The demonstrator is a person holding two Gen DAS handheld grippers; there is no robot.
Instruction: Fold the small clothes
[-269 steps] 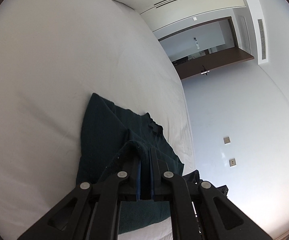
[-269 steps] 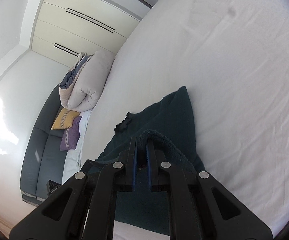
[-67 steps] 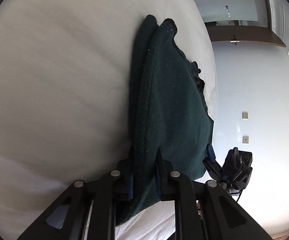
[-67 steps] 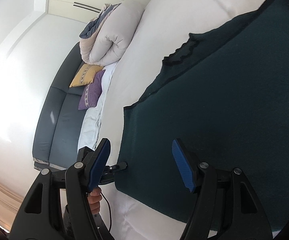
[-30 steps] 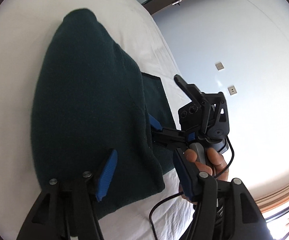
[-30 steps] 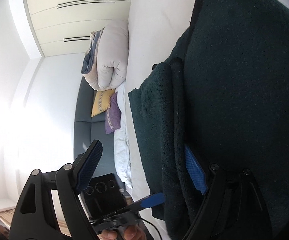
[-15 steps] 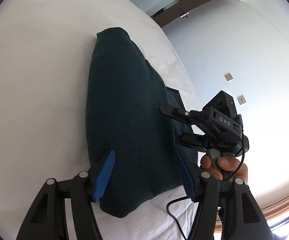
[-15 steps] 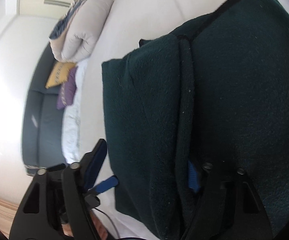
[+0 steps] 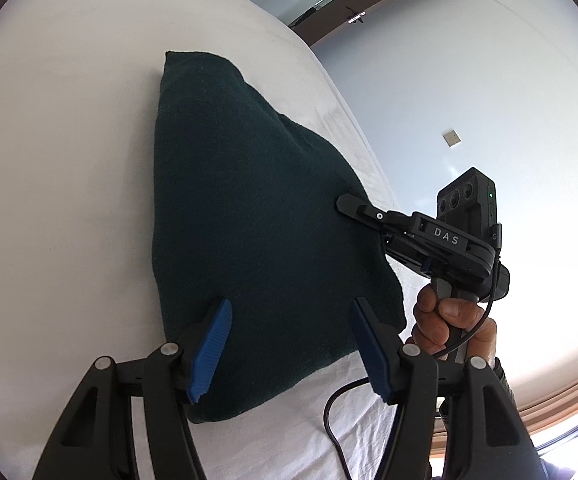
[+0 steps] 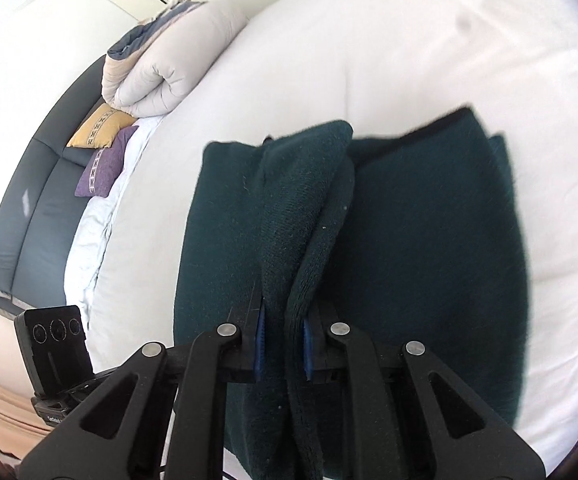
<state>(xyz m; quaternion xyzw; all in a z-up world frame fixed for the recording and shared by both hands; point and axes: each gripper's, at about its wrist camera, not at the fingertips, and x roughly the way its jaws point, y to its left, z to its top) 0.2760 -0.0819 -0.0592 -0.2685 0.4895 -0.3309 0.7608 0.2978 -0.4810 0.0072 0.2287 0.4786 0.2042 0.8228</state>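
Note:
A dark green garment lies folded on the white bed. My left gripper is open and empty, hovering over the garment's near edge. My right gripper is shut on a thick fold of the dark green garment and lifts that fold into a ridge. In the left wrist view the right gripper shows at the garment's right edge, held by a hand.
A rolled duvet lies at the head of the bed. A grey sofa with yellow and purple cushions stands beside the bed. The left gripper's body shows at the bed's edge. A cable trails over the sheet.
My right gripper has closed on a fold of the garment, where it was open half a second ago. My left gripper let go of the garment earlier and stays open.

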